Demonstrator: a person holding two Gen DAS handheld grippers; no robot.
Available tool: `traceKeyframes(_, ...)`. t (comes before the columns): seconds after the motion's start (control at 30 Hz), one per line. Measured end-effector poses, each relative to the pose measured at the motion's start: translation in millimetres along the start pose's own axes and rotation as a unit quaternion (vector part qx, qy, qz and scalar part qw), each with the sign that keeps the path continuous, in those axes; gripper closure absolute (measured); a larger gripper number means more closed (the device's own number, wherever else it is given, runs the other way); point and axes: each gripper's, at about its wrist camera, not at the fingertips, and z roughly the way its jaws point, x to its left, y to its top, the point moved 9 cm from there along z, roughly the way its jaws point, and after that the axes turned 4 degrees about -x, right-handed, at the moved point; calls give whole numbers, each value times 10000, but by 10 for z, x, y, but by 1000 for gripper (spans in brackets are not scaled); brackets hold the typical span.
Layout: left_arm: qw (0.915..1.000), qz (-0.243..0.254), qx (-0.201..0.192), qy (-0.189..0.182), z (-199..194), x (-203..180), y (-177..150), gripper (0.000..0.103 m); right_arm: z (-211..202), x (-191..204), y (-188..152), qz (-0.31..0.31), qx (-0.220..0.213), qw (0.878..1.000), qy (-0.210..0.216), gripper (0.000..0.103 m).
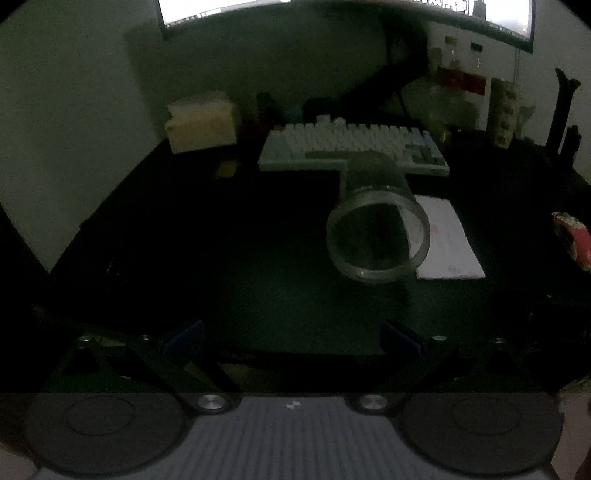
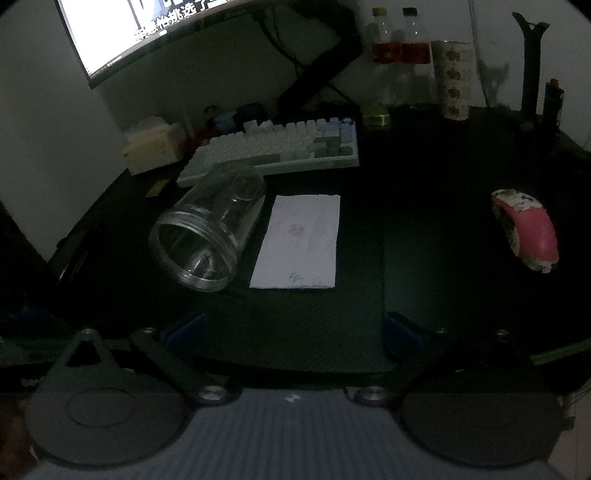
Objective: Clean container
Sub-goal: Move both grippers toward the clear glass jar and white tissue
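Note:
A clear glass jar [image 1: 376, 221] lies on its side on the dark desk mat, its open mouth toward me; it also shows in the right wrist view [image 2: 208, 230]. A folded white paper tissue [image 2: 299, 242] lies flat just right of the jar, also seen in the left wrist view [image 1: 448, 240]. My left gripper [image 1: 291, 338] is open and empty, near the front of the mat, well short of the jar. My right gripper [image 2: 293, 332] is open and empty, in front of the tissue and apart from it.
A white keyboard [image 2: 277, 151] lies behind the jar. A pink mouse [image 2: 526, 229] sits at the right. A cream box [image 2: 153, 147] stands at the back left. Bottles [image 2: 402, 40] and a patterned cup [image 2: 454, 77] stand at the back right under a lit monitor [image 2: 147, 26].

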Motion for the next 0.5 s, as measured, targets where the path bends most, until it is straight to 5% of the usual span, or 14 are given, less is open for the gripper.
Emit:
traceKeyframes(0.2, 9999, -47, -10, -113, 85, -13, -18, 0, -11, -149, 2, 136, -45, 9998, 109, 0)
traceKeyframes(0.33, 9988, -267, 25, -398, 141, -85, -52, 0, 27, -112, 39, 48, -46, 9998, -191, 0)
traceKeyframes(0.5, 9969, -471, -351, -528, 87, -92, 12, 0, 46, -151, 95, 116, -246, 9993, -258, 0)
